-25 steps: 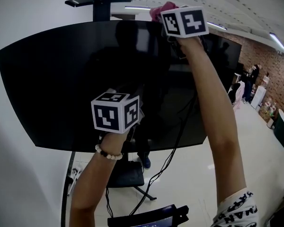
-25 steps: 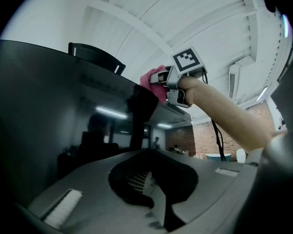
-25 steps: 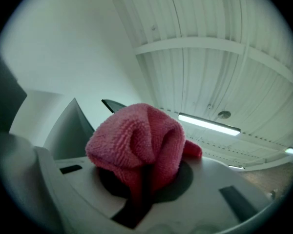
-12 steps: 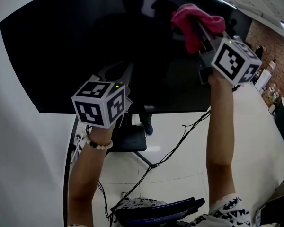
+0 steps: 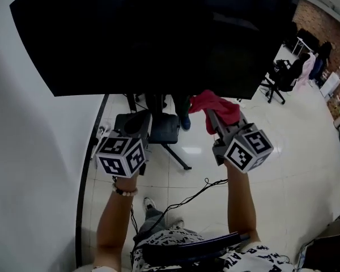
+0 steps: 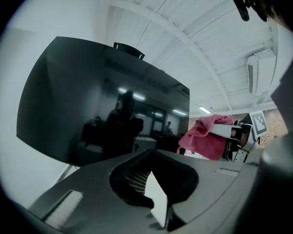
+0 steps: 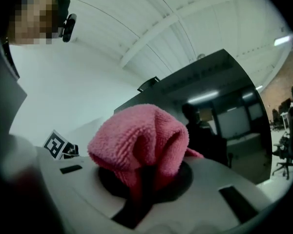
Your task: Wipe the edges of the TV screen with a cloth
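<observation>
The black TV screen (image 5: 130, 38) fills the top of the head view and hangs on a white wall. My right gripper (image 5: 213, 117) is shut on a pink cloth (image 5: 218, 103), which hangs just below the screen's bottom edge and does not touch it. In the right gripper view the pink cloth (image 7: 136, 135) bulges out of the right gripper (image 7: 146, 174), with the TV screen (image 7: 224, 96) behind. My left gripper (image 5: 140, 120) is lower left, shut and holding nothing, below the screen. In the left gripper view the left gripper (image 6: 154, 177) faces the TV screen (image 6: 88, 106), with the pink cloth (image 6: 205, 135) at the right.
A black stand base (image 5: 158, 130) sits on the tiled floor under the screen, with cables (image 5: 198, 191) trailing toward me. A black office chair (image 5: 280, 78) stands at the right. The white wall (image 5: 34, 152) runs down the left.
Both grippers have come down from the screen's top edge to below its bottom edge. The cloth has left the screen. The head view has tilted down toward the floor.
</observation>
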Demonstrator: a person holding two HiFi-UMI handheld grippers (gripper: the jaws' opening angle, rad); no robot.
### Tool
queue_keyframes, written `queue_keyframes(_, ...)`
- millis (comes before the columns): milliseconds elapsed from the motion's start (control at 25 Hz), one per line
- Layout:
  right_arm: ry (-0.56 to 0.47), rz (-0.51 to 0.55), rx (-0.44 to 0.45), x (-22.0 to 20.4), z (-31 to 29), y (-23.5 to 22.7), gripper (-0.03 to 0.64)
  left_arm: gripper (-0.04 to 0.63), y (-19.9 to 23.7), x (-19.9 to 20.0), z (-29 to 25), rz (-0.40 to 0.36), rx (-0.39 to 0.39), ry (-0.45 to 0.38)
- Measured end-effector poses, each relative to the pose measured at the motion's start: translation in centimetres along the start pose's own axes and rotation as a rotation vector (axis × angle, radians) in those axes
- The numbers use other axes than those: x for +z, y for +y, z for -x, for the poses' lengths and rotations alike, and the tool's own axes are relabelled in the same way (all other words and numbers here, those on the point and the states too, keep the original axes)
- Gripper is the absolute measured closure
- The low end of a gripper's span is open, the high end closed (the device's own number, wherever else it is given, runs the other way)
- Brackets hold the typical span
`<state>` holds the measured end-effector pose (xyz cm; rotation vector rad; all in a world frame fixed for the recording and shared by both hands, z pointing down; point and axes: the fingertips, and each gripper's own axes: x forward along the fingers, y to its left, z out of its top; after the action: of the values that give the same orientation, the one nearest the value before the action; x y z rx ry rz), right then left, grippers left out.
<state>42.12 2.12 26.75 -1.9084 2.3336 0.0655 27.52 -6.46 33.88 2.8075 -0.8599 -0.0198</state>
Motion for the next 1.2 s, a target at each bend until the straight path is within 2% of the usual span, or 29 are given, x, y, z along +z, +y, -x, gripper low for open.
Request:
queue_keyframes(80,0.051,-0.03,0.006,-3.8,2.1,1.2,0.571,0.595,-0.9,-3.3,1.8,0.003,0.036,0.031)
queue_keyframes(240,0.148,-0.054,0.022,-9.7,4.8,4.0,0.571,0.595,-2.3,-7.2,4.2,0.011,0.076,0.057)
queue_keyframes(400,0.254,-0.094,0.026,-16.5,6.6,7.2,0.571,0.595,-3.0,-11.1,6.1,0.027,0.047,0.114)
queue_keyframes(520,0.295,-0.127,-0.008,-19.9,6.8,8.1,0.571,0.595,-1.7,-13.1,6.6,0.079,0.036,0.135)
queue_keyframes(680,0.282,-0.183,-0.062,-21.4,6.2,9.2,0.571,0.594,1.1,-14.0,7.8,0.097,0.046,0.146)
queue_keyframes(920,0.301,-0.169,-0.107,-21.2,4.9,10.8,0.572,0.594,2.9,-12.5,9.2,0.035,0.039,0.133)
queue_keyframes(1200,0.321,-0.134,-0.132,-21.1,4.9,13.0,0.572,0.594,2.8,-12.7,10.0,0.037,-0.011,0.145)
